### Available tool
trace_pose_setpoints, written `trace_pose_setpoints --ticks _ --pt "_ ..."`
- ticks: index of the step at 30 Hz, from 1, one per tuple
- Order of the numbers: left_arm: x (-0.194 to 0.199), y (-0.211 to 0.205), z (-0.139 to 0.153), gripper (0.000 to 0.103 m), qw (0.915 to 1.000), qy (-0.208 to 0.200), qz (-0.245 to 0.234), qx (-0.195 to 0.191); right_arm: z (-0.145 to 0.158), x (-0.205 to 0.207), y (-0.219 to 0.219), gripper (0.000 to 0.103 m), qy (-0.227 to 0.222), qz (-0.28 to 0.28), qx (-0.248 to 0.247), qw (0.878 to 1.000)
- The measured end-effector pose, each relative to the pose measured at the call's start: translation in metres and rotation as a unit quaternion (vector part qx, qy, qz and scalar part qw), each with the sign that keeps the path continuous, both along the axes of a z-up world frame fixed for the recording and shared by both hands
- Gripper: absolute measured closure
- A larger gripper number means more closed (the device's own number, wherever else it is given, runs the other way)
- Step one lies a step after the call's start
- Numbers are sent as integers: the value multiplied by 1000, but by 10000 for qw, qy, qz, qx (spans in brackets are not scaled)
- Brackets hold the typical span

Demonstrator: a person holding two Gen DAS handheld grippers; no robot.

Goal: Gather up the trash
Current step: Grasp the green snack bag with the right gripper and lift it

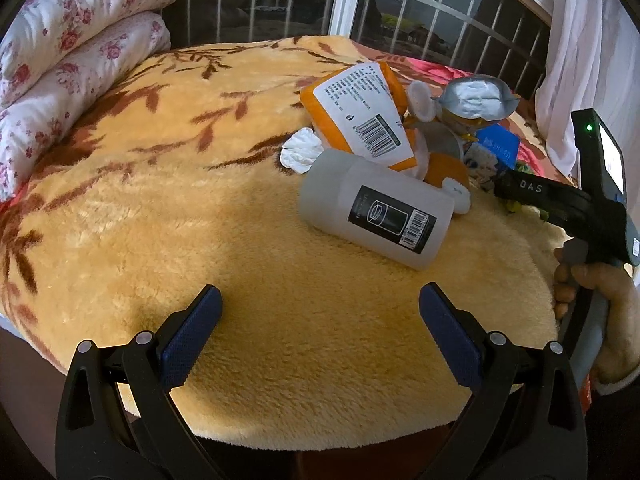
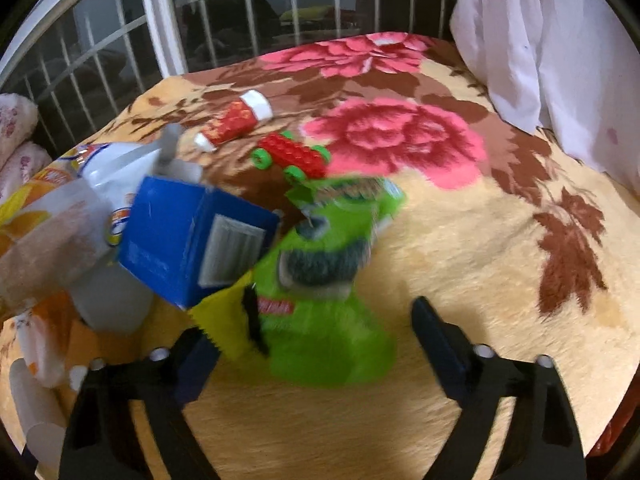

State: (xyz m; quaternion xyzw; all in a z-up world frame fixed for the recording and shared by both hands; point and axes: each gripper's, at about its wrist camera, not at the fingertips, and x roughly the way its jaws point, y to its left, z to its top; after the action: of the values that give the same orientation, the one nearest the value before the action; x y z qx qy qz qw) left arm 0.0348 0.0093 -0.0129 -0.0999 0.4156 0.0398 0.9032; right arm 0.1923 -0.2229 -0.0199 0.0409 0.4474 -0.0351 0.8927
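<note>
Trash lies in a pile on a plush yellow blanket (image 1: 200,208). In the left wrist view I see a frosted plastic jar (image 1: 376,208) on its side, an orange packet (image 1: 360,112), a crumpled tissue (image 1: 300,152) and a silver foil pouch (image 1: 476,100). My left gripper (image 1: 320,320) is open and empty, short of the jar. In the right wrist view my right gripper (image 2: 316,332) is open, its jaws on either side of a green snack bag (image 2: 328,264). A blue carton (image 2: 188,240) lies left of the bag. The right gripper's body (image 1: 592,196) shows in the left wrist view.
Folded floral quilts (image 1: 76,48) lie at the far left. A barred window (image 1: 420,4) and a white curtain (image 2: 552,36) back the bed. A red and green toy car (image 2: 292,156) and a red tube (image 2: 236,120) lie beyond the green bag.
</note>
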Motion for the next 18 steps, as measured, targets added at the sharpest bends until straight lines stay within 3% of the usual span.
trace_pose_setpoints --ticks 3,9,15,18 --pt "1 0 -1 7 10000 -25 -3 24 -4 8 -6 30 138 -30 104 9998" --pt "1 -1 -1 7 10000 -51 7 28 -10 25 -8 53 240 115 39 9996" --pt "-3 -3 0 7 9999 -57 102 33 -7 13 -29 91 -56 156 693 9975" --pt "-7 -6 1 7 9998 -95 135 64 0 -2 -37 93 -276 357 975 9942"
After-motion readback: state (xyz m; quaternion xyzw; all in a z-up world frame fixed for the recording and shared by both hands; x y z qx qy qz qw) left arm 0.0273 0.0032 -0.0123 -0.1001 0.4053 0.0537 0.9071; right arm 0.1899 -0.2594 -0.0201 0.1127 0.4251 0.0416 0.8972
